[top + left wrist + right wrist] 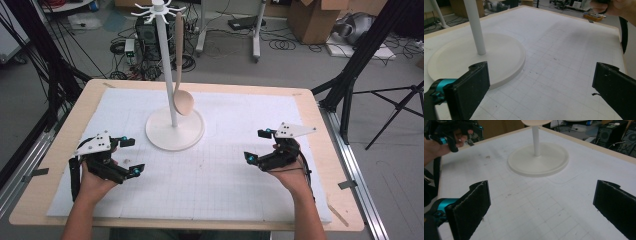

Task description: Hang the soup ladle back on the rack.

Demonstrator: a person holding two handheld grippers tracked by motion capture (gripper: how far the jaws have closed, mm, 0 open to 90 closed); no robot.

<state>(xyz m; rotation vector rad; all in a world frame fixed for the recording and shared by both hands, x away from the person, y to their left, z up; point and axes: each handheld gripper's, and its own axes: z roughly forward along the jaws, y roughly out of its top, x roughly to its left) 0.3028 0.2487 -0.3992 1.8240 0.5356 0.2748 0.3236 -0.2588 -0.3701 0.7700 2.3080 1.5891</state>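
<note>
Your pale wooden spoon point(181, 75) hangs by its handle from the white hook stand point(174, 127) at the table's far middle, bowl just above the round base; judging by that, the hanging looks finished. Your left gripper point(129, 156) and right gripper point(256, 146) rest wide open and empty, flanking the bare white gridded mat point(225, 170), clear of the wooden table edge point(327, 150).

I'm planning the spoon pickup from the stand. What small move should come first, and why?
Probably raise the right tool toward the wooden spoon: it hangs from a hook on the white stand, bowl down just above the base, while both tools sit open and empty near the mat, the left tool too.
</note>
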